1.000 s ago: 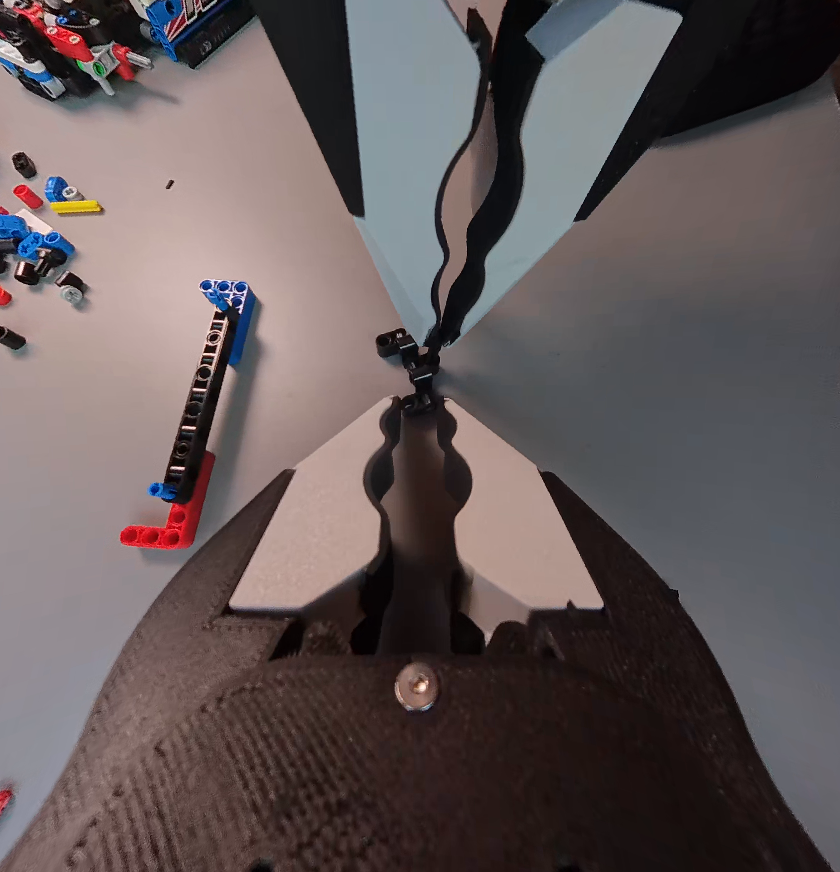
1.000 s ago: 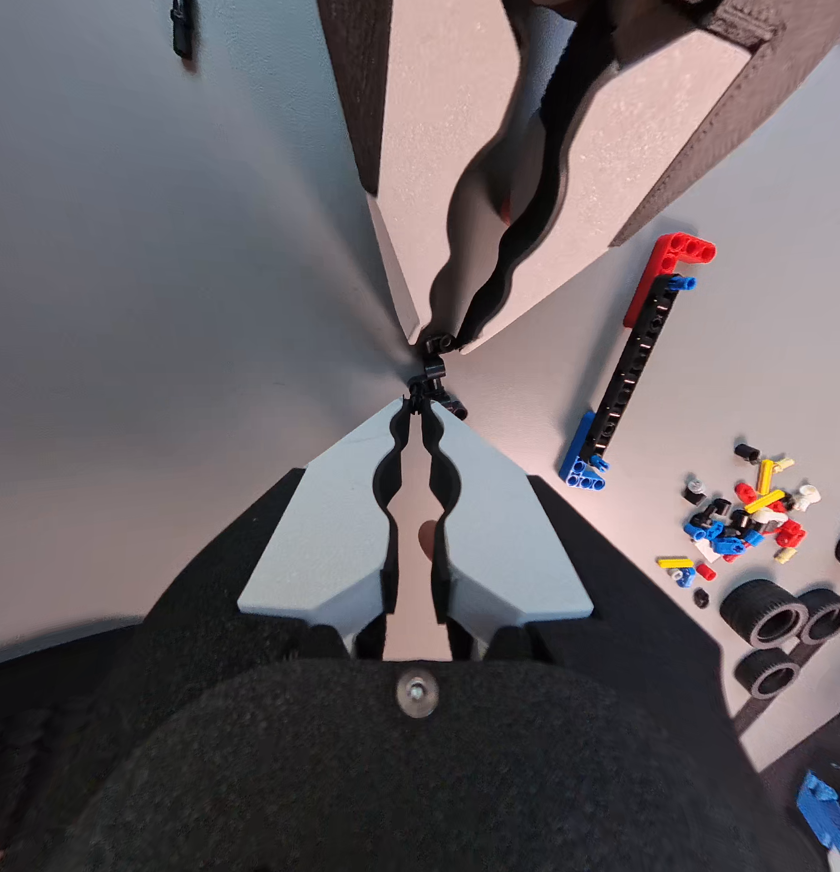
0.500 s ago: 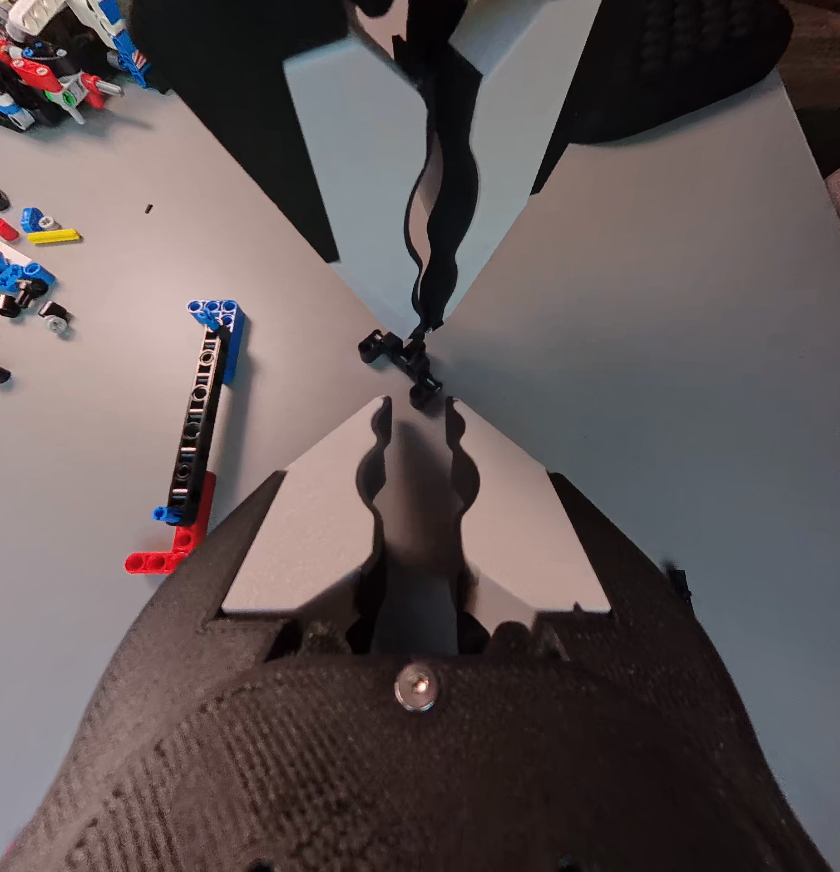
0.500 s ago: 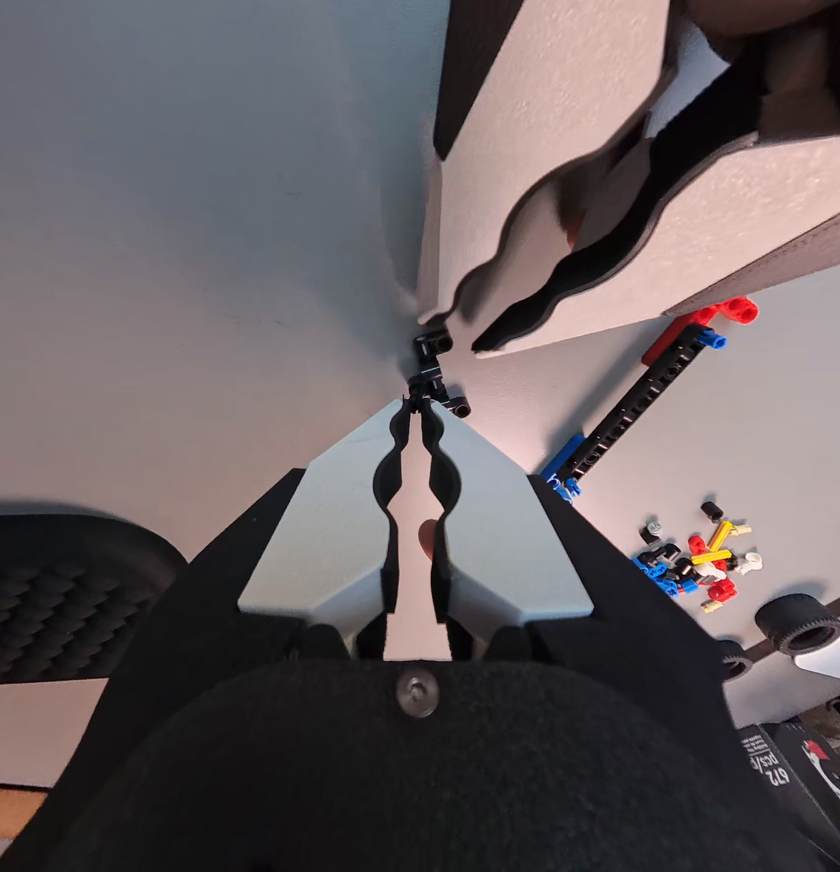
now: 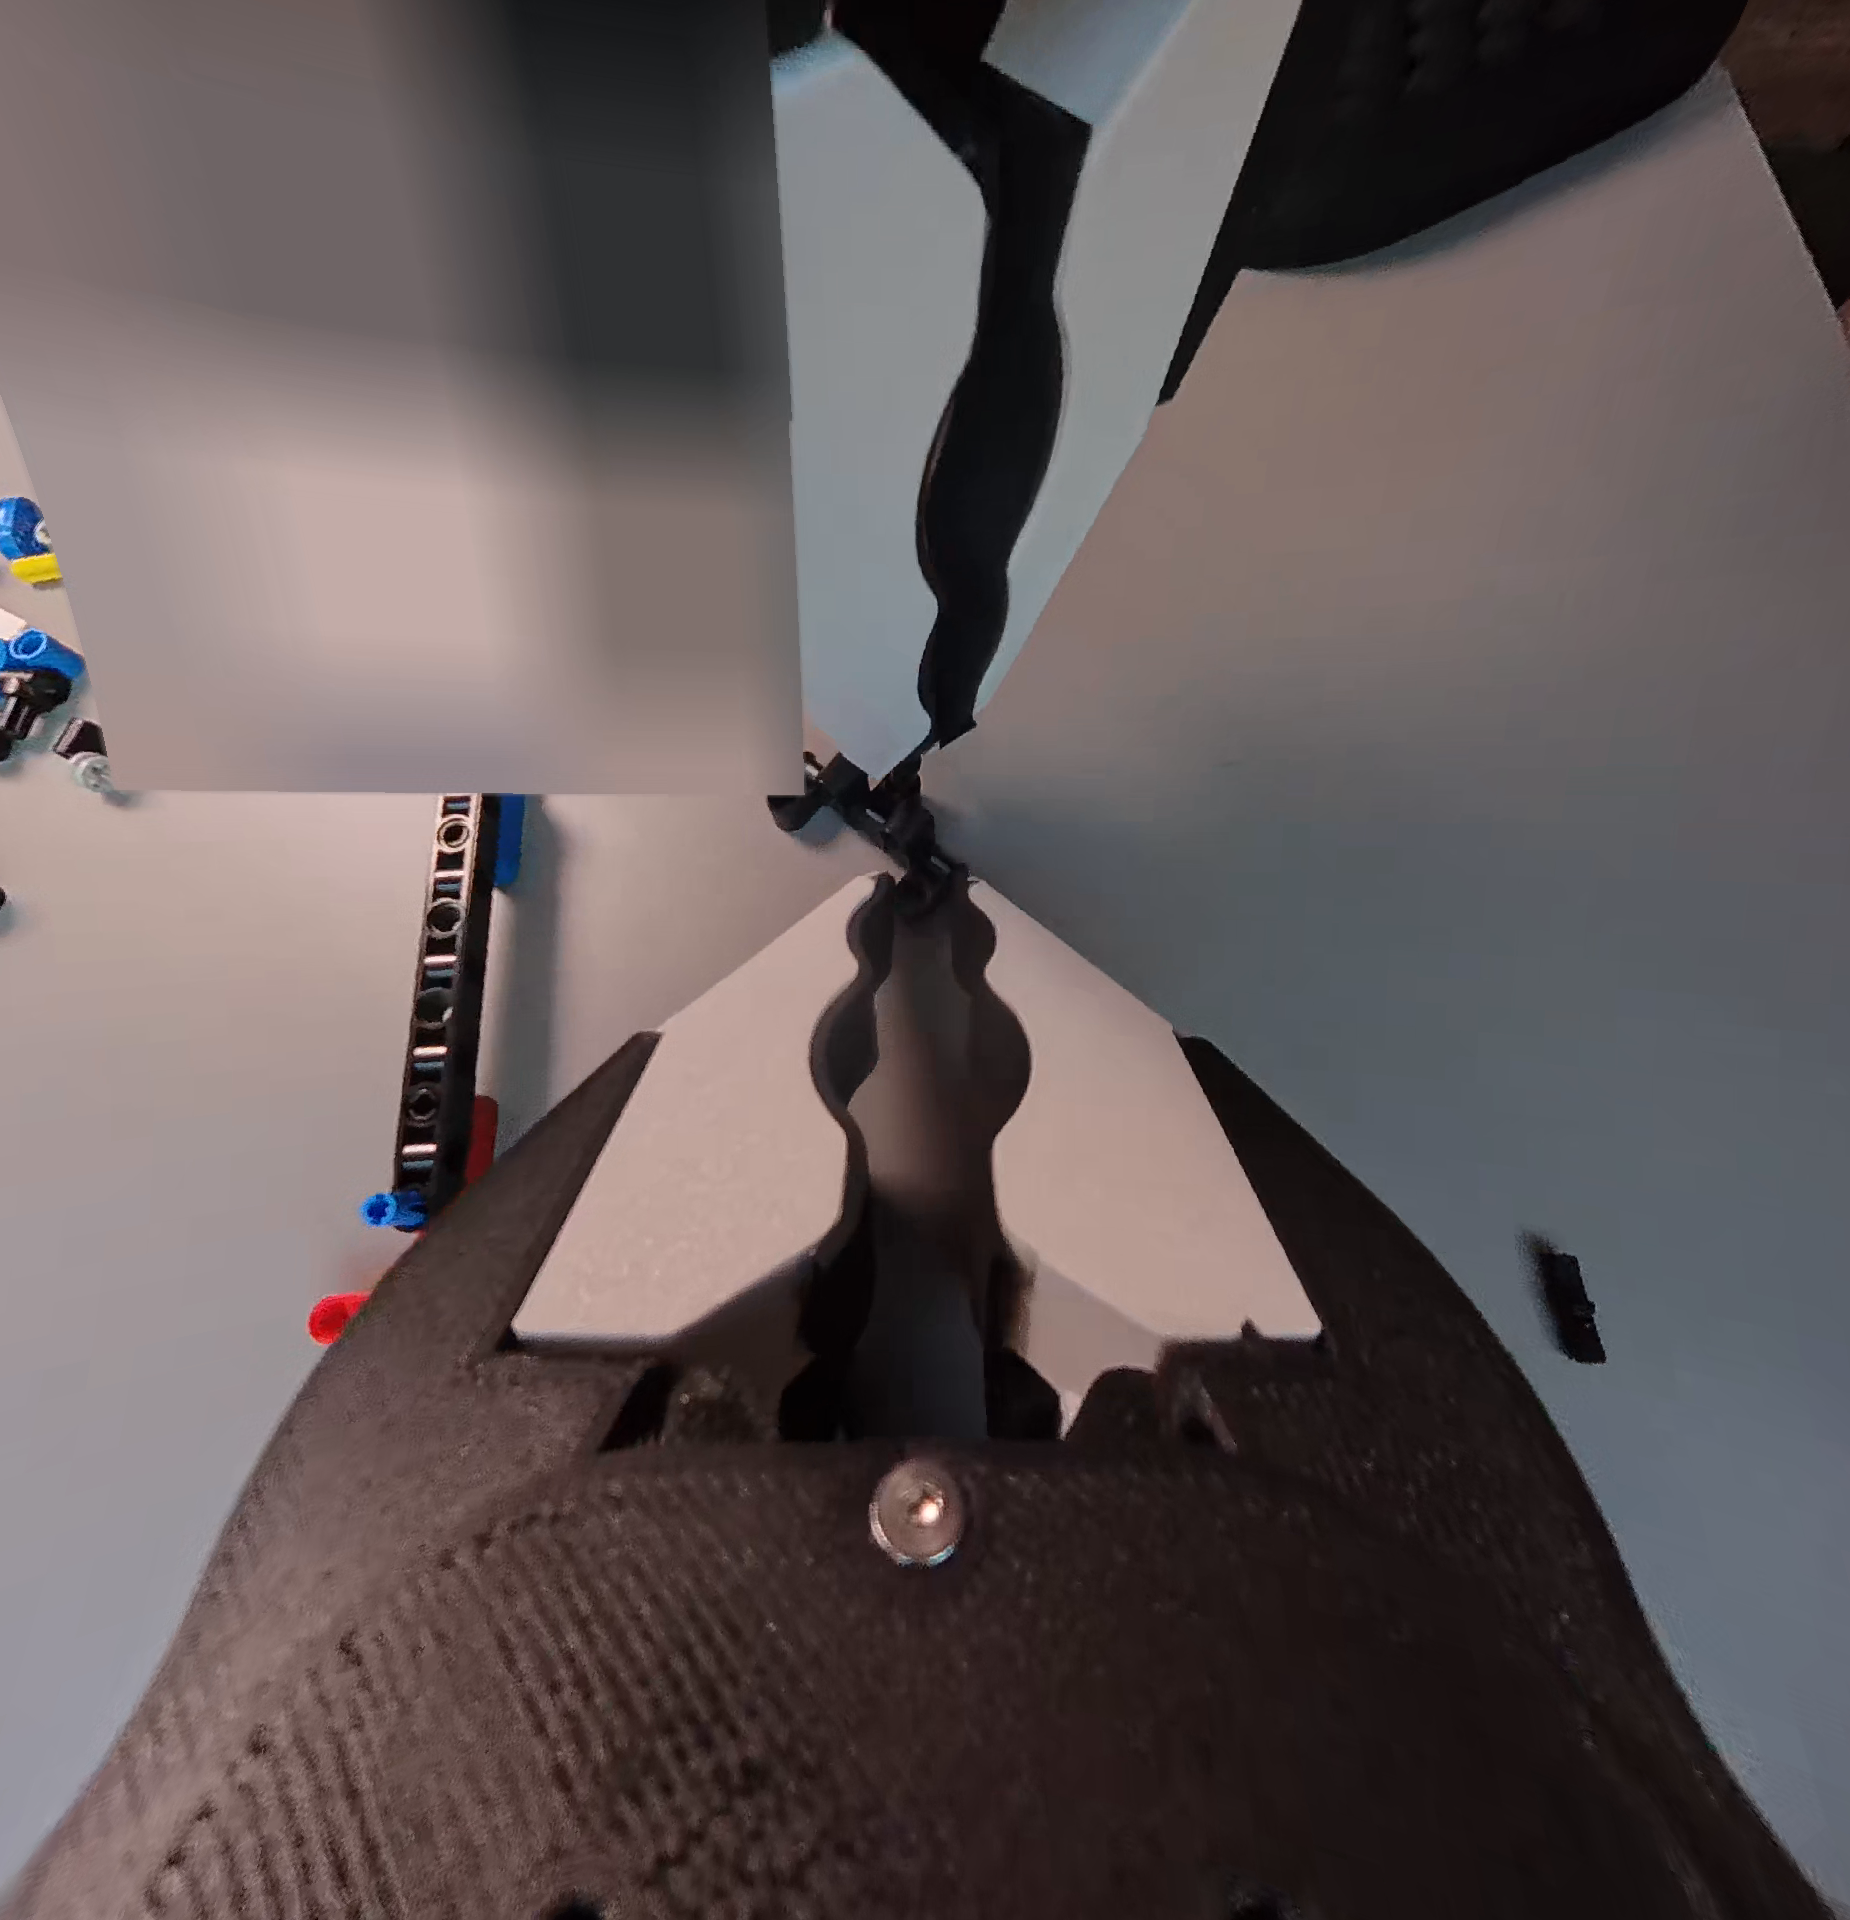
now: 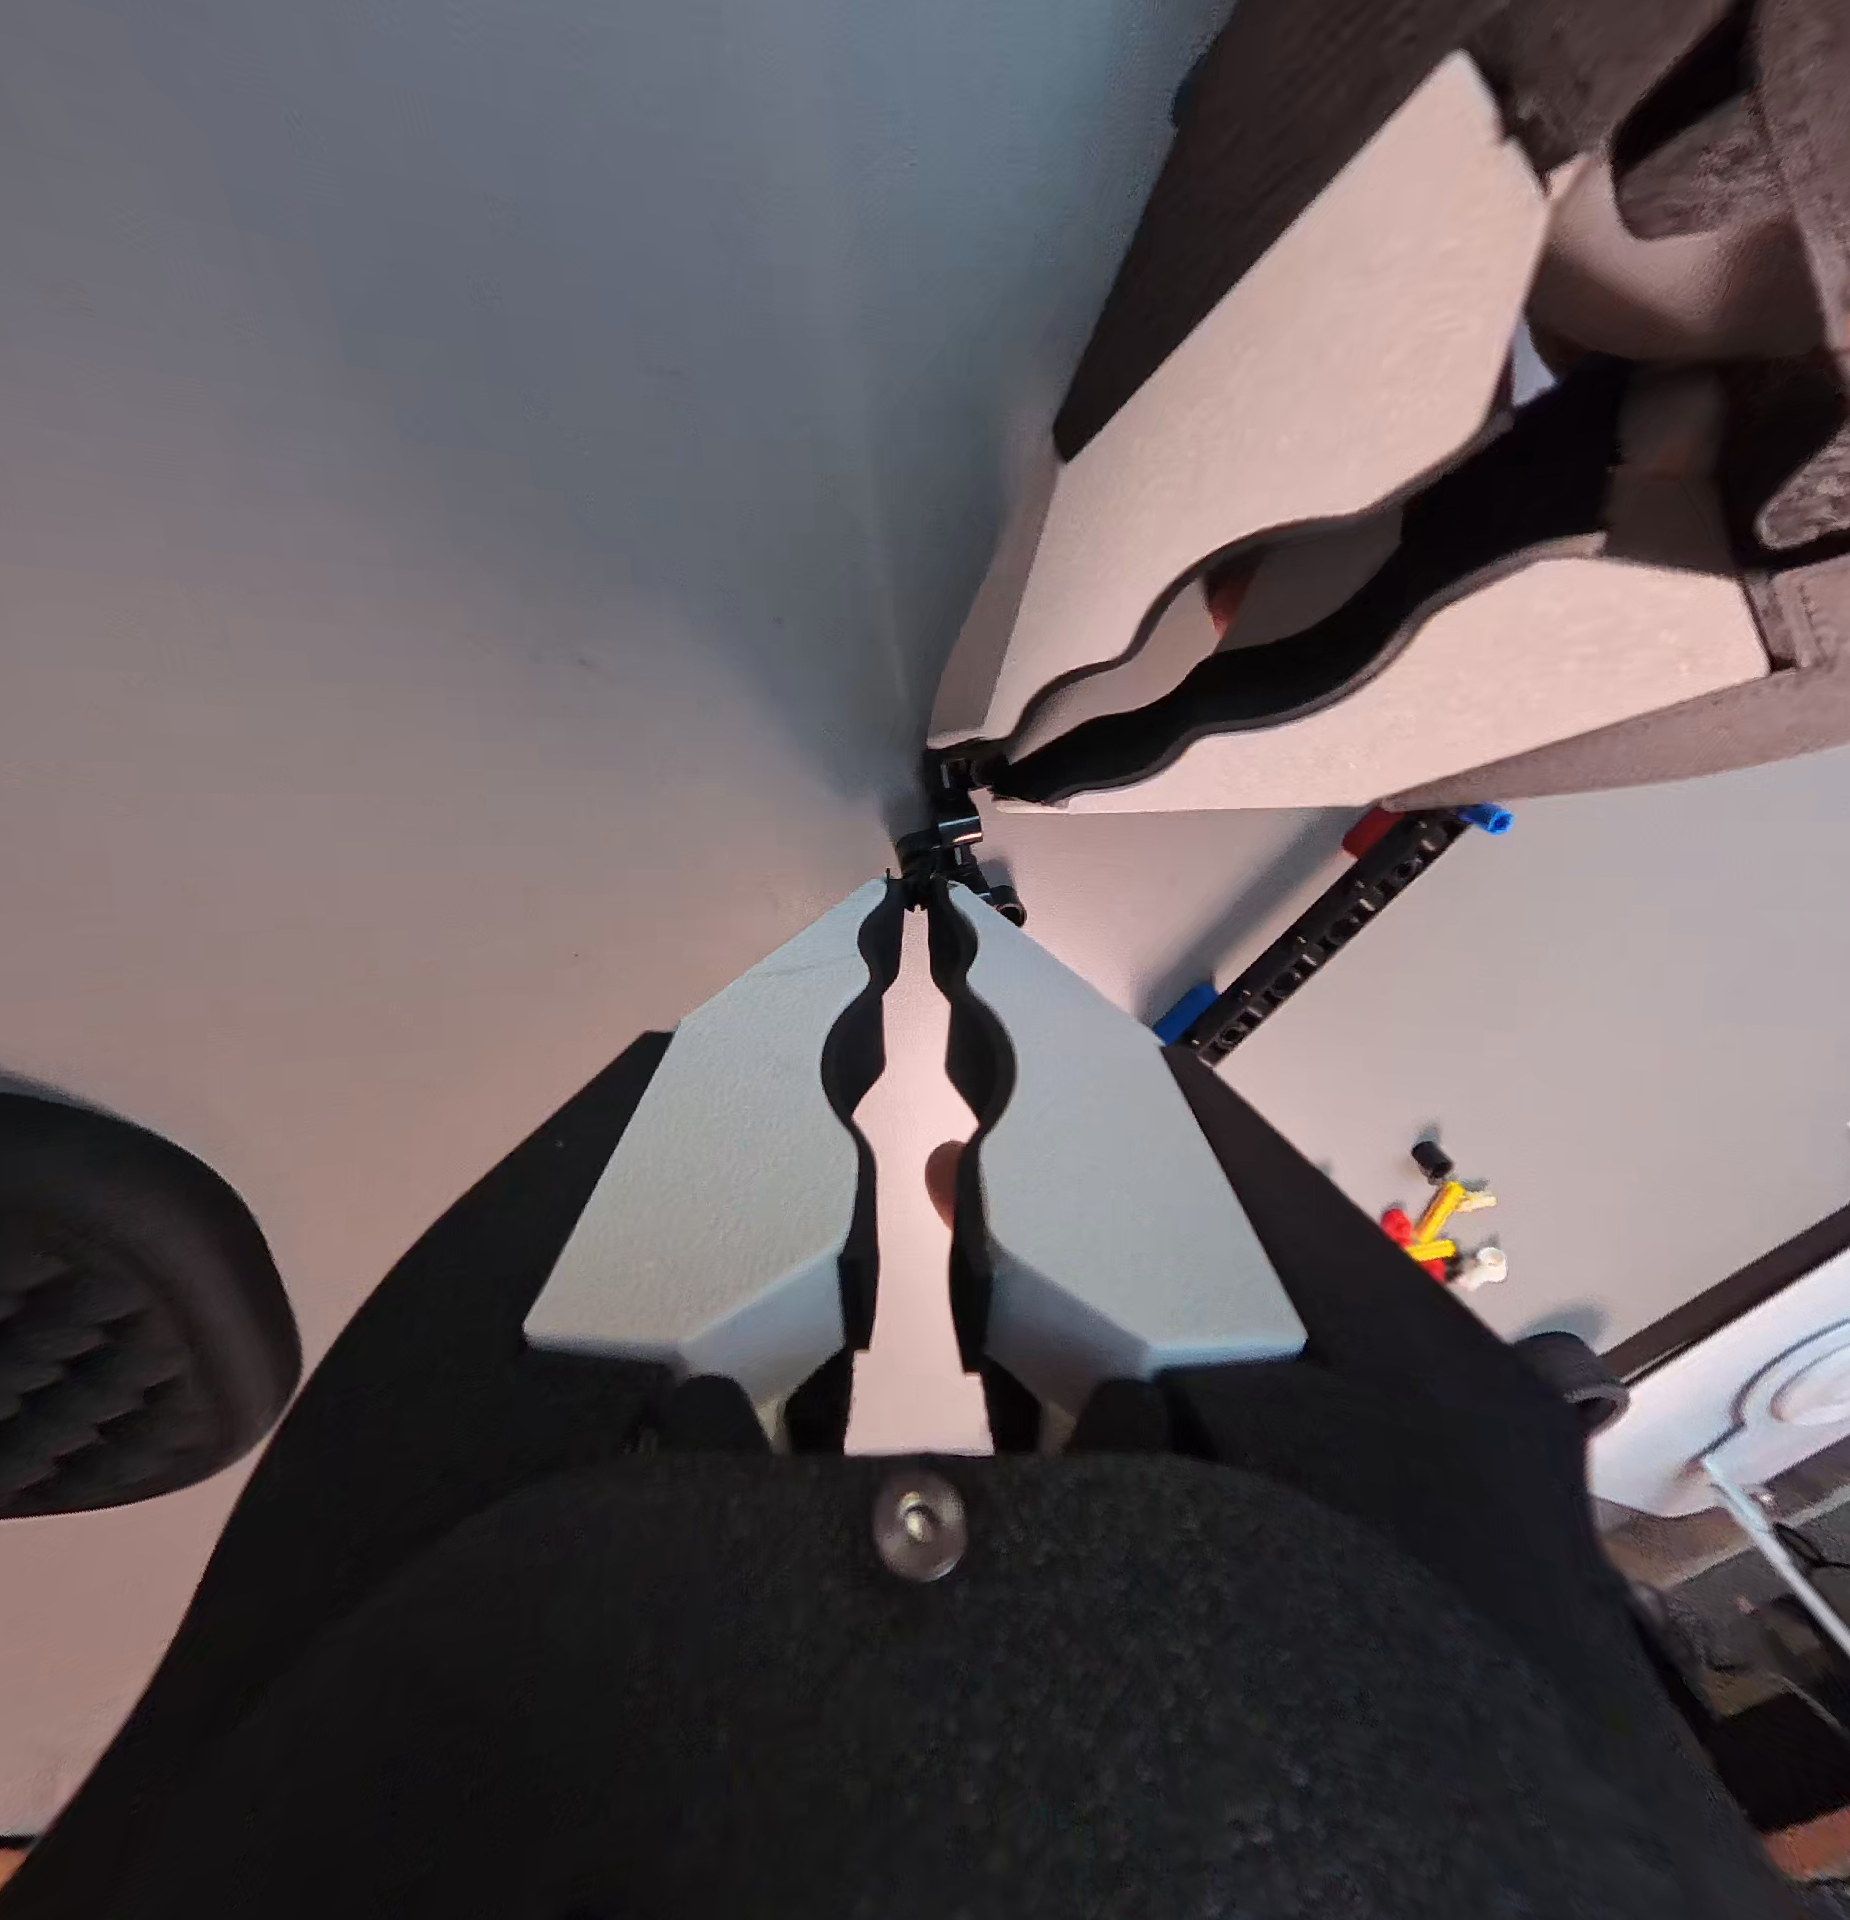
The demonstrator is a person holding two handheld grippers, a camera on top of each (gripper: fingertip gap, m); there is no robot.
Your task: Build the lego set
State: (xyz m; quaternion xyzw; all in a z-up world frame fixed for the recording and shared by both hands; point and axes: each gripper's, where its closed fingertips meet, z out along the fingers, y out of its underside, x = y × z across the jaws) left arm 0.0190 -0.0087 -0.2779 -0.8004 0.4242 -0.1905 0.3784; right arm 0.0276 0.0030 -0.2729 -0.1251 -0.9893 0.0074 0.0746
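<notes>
Left tongs: grey fingers nearly together at the tips, pinching one end of a small black connector assembly. The wavy inner edges leave a narrow gap further back.

Right tongs: pale blue-grey fingers closed to a thin slit at the tips, clamped on the opposite end of the same black connector assembly. The two tongs meet tip to tip, the piece spanning the short gap between them, held above the surface.

Black connector assembly: several small black pin-and-joiner parts linked in a bent chain; one arm sticks out sideways past the right tongs' tip. Fine detail too small to make out.

Long black beam: lies flat on the surface, to the left of the tongs in the left wrist view. A blue piece sits at its far end, a blue pin and a red piece at its near end, partly hidden by the left tongs' body.

Loose parts: a small scatter of red, yellow, black and white pieces on the surface, well apart from the beam.

Lone black piece: on the surface, right of the left tongs' body, blurred.
</notes>
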